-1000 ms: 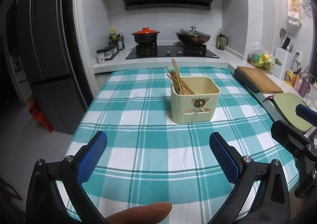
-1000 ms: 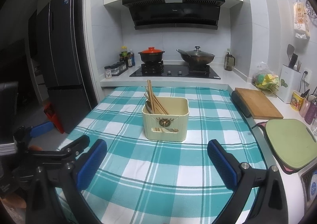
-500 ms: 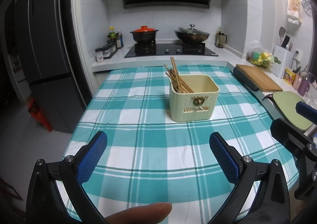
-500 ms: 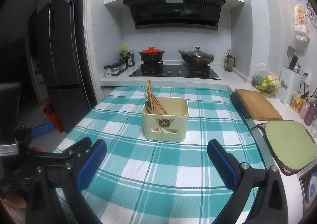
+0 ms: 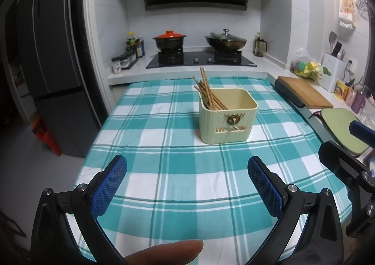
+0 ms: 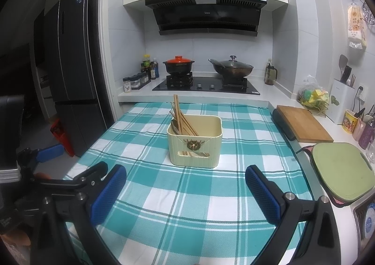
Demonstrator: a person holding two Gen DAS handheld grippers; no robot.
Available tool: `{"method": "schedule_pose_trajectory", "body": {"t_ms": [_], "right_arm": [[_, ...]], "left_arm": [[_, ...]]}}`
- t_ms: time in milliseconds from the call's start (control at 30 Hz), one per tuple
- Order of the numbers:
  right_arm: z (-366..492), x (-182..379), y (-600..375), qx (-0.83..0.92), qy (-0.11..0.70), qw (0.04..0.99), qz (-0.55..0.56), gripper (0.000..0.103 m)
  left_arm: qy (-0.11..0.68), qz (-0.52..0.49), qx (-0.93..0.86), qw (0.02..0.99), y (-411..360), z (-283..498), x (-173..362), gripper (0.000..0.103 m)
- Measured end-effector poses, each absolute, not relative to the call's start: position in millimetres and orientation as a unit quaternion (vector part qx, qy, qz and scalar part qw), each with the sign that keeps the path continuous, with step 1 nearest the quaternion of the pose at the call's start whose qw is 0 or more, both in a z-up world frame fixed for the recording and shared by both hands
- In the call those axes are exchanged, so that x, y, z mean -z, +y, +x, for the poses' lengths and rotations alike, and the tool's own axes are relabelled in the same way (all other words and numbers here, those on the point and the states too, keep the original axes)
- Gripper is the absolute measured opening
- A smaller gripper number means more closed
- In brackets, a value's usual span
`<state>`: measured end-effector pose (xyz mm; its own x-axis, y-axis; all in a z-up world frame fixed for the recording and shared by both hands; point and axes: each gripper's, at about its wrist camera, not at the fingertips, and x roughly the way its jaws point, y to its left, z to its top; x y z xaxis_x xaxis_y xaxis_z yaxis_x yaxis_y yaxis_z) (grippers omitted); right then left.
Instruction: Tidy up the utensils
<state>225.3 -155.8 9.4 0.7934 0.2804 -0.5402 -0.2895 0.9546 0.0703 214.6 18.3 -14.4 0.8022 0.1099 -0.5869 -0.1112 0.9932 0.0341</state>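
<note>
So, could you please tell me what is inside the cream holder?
The holder holds wooden chopsticks and a spoon; its walls hide their lower ends.

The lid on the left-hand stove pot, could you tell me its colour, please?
Orange-red lid on a black pot; clearest in the right wrist view.

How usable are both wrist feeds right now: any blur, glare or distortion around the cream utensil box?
Left wrist view: cream plastic utensil box sharp and evenly lit, wooden chopsticks crisp; fisheye bends the teal checked tablecloth lines. Right wrist view: box equally sharp, no glare; corners vignette black, dark fridge underexposed.
</note>
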Motion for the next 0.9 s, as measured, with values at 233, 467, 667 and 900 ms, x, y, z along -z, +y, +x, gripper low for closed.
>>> {"method": "schedule_pose_trajectory", "body": {"t_ms": [233, 467, 667, 900], "right_arm": [[224.8, -9.6, -157.9, -0.153, 0.281, 0.947, -0.01, 0.103], [224.4, -9.8, -158.3, -0.153, 0.281, 0.947, -0.011, 0.103], [224.3, -9.8, -157.9, -0.153, 0.281, 0.947, -0.011, 0.103], [224.1, -9.7, -157.3, -0.152, 0.281, 0.947, -0.012, 0.103]], "left_arm": [[0.31, -0.001, -0.059, 0.949, 17.7, 214.6, 14.5, 0.103], [0.309, -0.002, -0.059, 0.949, 17.5, 214.7, 14.3, 0.103], [0.309, -0.002, -0.059, 0.949, 16.8, 214.1, 14.7, 0.103], [0.309, -0.002, -0.059, 0.949, 16.9, 214.4, 14.6, 0.103]]}}
